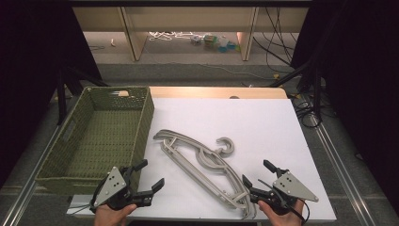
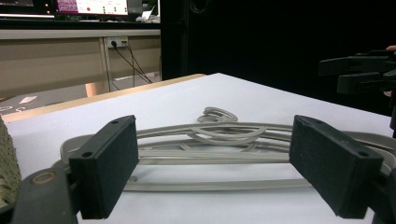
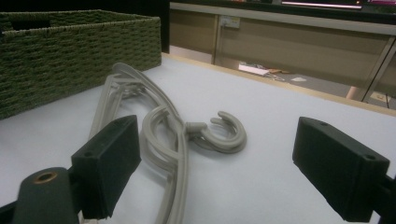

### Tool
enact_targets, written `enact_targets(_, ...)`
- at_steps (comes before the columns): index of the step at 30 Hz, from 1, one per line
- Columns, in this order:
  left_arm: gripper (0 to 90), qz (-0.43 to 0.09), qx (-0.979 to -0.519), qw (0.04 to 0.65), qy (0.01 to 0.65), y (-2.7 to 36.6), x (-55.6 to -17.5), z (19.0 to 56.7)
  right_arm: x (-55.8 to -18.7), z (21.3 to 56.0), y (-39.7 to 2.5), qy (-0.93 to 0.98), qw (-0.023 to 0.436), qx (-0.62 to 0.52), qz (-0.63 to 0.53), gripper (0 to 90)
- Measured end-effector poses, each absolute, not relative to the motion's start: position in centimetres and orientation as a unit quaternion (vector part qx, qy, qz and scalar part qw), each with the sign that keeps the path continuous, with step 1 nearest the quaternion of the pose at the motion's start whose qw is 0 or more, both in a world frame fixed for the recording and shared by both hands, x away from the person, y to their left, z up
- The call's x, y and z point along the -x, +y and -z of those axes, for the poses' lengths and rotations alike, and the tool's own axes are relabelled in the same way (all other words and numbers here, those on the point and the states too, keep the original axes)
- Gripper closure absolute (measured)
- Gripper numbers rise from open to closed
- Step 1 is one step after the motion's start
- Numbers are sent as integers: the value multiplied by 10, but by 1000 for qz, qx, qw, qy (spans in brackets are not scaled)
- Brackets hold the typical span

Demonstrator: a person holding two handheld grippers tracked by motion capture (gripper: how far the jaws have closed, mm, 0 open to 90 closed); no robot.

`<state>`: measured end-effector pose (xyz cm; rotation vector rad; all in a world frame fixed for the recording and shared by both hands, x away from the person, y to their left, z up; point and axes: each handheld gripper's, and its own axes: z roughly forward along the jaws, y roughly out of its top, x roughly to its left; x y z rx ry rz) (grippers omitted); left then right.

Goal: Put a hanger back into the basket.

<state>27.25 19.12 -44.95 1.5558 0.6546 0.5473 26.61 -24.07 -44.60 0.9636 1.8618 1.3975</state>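
Hangers [image 1: 202, 162], grey and stacked, lie mid-counter [image 1: 263, 122], hooks toward 2 o'clock, just right of a green woven basket [image 1: 101, 136] at 9 o'clock. Left gripper [image 1: 150, 176] at 7 o'clock and right gripper [image 1: 256, 174] at 5 o'clock stand wide apart, holding nothing.

Grey hangers [image 1: 202, 167] stacked flat beside basket [image 1: 101, 136]

- Basket [image 1: 141, 122]: olive green, woven weave pattern.
- Hangers [image 1: 202, 165]: plain pale grey, stacked pile.
- Counter [image 1: 263, 127]: white top, light wood strip along far edge.
- Left gripper [image 1: 147, 176] and right gripper [image 1: 256, 173]: black fingers [image 2: 112, 163], grey three-cornered plates.
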Motion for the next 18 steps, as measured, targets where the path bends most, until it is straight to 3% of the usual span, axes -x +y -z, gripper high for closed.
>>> enact_targets(18, 155, -244, -678, 632, 286, 192, -272, 449, -276, 447, -245, 718, 285, -366, -518, 169)
